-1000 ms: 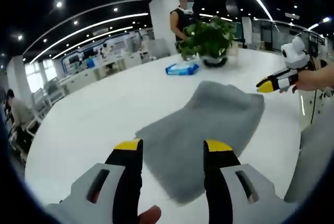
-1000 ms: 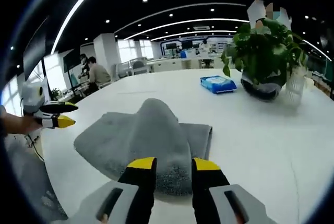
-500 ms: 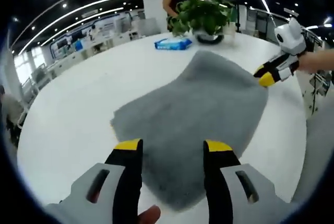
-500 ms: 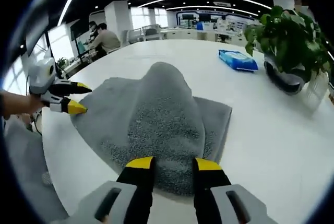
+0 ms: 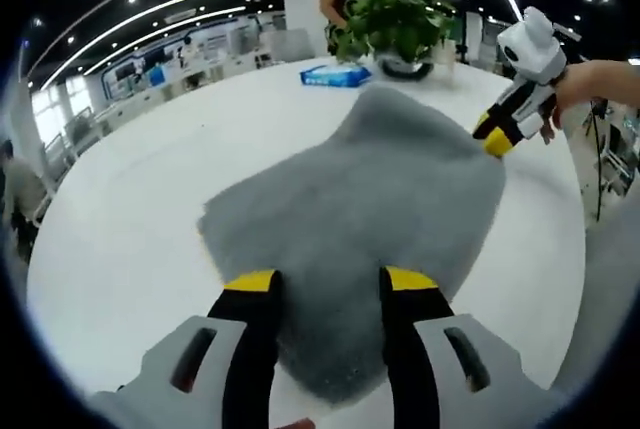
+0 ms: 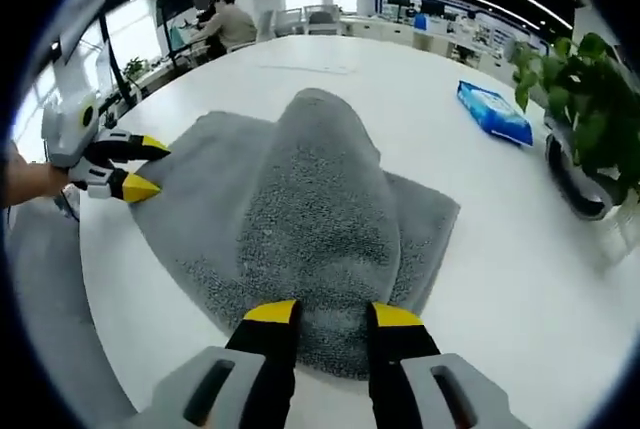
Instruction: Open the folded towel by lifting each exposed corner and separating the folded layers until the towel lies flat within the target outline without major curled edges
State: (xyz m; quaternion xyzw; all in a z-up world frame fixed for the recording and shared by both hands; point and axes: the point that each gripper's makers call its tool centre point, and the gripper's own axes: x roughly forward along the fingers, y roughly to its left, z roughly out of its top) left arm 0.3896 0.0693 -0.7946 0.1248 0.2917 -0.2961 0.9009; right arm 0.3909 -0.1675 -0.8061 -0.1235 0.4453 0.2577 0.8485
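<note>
Left gripper view: grey towel [image 5: 370, 209] spread on the white table [image 5: 130, 219].
Its near edge is straddled by the parted left gripper [image 5: 320, 284]; its raised fold is pinched by the right gripper [image 6: 322, 315], beside a tissue pack [image 6: 495, 112] and potted plant [image 6: 590, 109].

The towel [image 6: 300, 219] is plain grey and fuzzy, and it lies on a white table [image 6: 520, 279]. Both grippers, the left gripper [image 5: 325, 284] and the right gripper [image 6: 320, 317], are black with yellow tips on light grey bodies. Far off sit a blue packet [image 6: 495, 114] and a green plant [image 5: 395, 24].
</note>
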